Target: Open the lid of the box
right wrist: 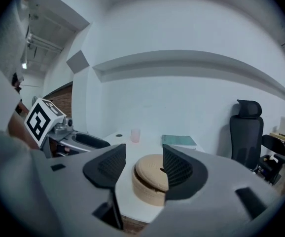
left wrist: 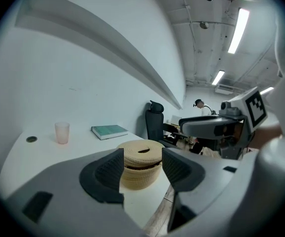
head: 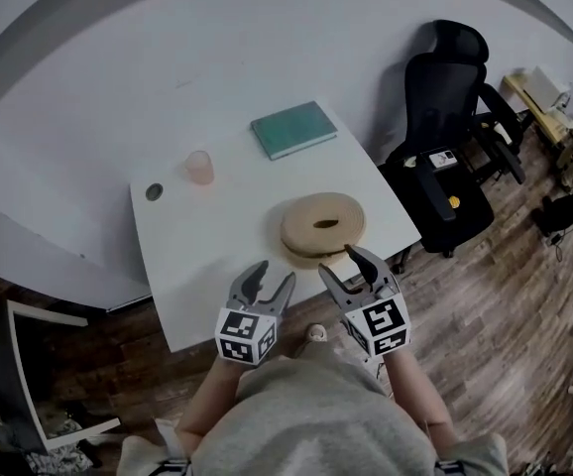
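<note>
Round woven box (head: pixel 311 248), lid (head: pixel 323 218) on, sits at near edge of surface (head: pixel 217 236), straight ahead of both tools. Left tool (head: pixel 274 274) and right tool (head: pixel 338 261) gape partly open, empty; right one is nearer the box.

White wall (head: pixel 267 28) — wood floor (head: pixel 505 325), black chair (head: pixel 450 87)

Book (head: pixel 293 129): we see it flat, green, on the white counter (head: pixel 217 236).
Cup (head: pixel 199 167): pink, upright, left of the book.
Chair (head: pixel 455 137): black, right of the book, on the floor (head: pixel 505 315).
</note>
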A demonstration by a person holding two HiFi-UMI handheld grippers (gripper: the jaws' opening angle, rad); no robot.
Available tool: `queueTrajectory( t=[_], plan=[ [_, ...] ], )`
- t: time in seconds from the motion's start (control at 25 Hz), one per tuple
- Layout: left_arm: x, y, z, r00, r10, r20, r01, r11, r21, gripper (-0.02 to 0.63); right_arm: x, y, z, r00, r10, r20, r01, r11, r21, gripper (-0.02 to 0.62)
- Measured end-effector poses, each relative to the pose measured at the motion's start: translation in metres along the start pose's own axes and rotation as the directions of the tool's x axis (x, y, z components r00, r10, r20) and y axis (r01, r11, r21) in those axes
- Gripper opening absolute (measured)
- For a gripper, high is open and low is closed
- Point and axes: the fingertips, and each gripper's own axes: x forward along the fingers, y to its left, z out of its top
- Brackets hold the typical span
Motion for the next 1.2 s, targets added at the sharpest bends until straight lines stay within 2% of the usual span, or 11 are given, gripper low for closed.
queueTrajectory(
  t=[0.28, 0.52, 0.72, 1.0, 1.2],
  plan=[
    [0.019, 0.007, -0.018, 0.997, 0.058, -0.049, -0.059, 0.998, -0.024, 0.232, 0.029, -0.007, -0.021, 0.988, 0.125, -0.088, -0.131, 0.990, -0.060, 0.233],
    [0.036, 0.011, -0.036, 0.993, 0.081, -0.086, -0.083, 0.996, -0.025, 0.253, 0.053, -0.007, -0.052, 0.956, 0.193, -0.222, -0.235, 0.955, -0.180, 0.233],
    [0.054, 0.012, -0.055, 0.989, 0.072, -0.132, -0.073, 0.997, -0.009, 0.281, 0.070, -0.008, -0.070, 0.926, 0.210, -0.314, -0.303, 0.909, -0.286, 0.225],
    [0.078, 0.015, -0.088, 0.972, 0.076, -0.223, -0.080, 0.997, -0.005, 0.327, 0.089, -0.004, -0.097, 0.867, 0.230, -0.443, -0.425, 0.805, -0.414, 0.209],
    [0.093, 0.022, -0.102, 0.959, 0.099, -0.266, -0.099, 0.995, 0.013, 0.341, 0.097, -0.002, -0.108, 0.835, 0.245, -0.492, -0.481, 0.758, -0.439, 0.194]
  ],
)
